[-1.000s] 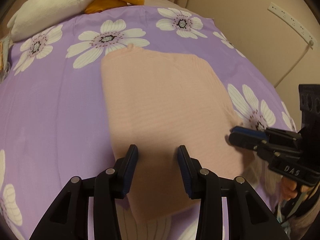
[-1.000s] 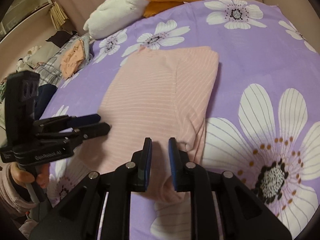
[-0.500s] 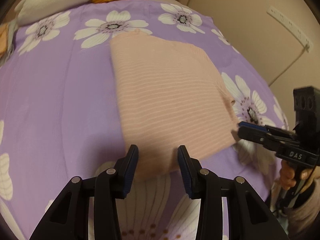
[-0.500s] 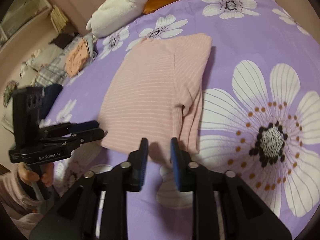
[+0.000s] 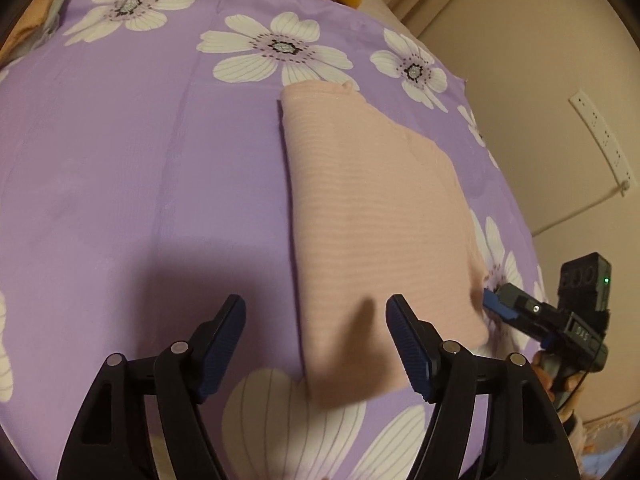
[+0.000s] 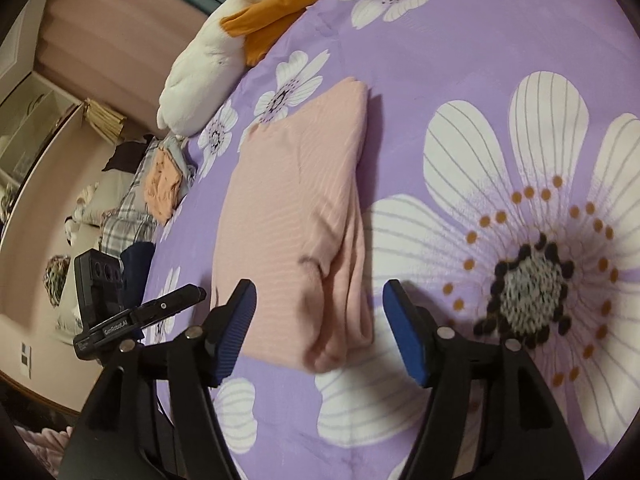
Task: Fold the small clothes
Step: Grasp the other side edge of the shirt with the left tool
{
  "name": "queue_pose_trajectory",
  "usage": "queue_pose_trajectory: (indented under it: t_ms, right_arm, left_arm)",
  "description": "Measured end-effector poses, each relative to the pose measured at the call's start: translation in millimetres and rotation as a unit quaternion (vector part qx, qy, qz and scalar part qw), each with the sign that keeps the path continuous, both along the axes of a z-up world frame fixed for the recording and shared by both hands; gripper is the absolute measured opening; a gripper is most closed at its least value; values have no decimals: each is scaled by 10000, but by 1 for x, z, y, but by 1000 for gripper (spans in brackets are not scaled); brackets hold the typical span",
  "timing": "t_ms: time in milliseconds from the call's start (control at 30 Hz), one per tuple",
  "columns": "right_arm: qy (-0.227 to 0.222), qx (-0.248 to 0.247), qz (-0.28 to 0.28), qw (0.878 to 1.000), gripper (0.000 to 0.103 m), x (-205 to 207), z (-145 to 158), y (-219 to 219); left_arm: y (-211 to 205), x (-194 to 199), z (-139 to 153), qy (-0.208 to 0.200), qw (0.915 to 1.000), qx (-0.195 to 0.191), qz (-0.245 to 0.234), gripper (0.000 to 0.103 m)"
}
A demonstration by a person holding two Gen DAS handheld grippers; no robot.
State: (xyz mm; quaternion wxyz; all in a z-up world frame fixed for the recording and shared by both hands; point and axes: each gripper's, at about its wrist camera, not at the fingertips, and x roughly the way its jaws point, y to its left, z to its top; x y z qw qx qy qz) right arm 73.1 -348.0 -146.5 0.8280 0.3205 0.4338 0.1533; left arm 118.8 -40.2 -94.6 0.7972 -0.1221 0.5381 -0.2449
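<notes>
Currently: purple sheet [image 5: 120,184] with white flower print covers the whole work surface. Pink top [image 5: 372,216] lies on it, folded into a long narrow strip, lying flat; from the right wrist view the folded layers [image 6: 296,224] stack along its right edge and near end. White and orange plush [image 6: 208,64] sits at the far edge of the sheet, well apart from the top. Pile of clothes [image 6: 160,184] beyond the sheet's left side, checked and orange pieces on it.

Left gripper [image 5: 316,344]: jaws wide and opening, near left corner of the top sits between them, pads not pressing it. Right gripper [image 6: 320,328]: jaws wide and opening, near end of the strip between them, pads clear of the cloth. Each gripper shows in the other's view, at opposite sides of the top's near end. Nothing held by either.
</notes>
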Motion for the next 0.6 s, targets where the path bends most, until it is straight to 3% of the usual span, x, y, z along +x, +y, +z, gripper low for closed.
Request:
queue_pose_trajectory:
  t_ms: [167, 600]
  right_arm:
    - [66, 144, -21, 9999, 72, 20, -5, -7]
    - [18, 217, 264, 9994, 72, 67, -10, -4]
  left_arm:
    - [-8, 16, -8, 140, 9998, -137, -14, 72]
    - [-29, 43, -17, 139, 9988, -411, -241, 72]
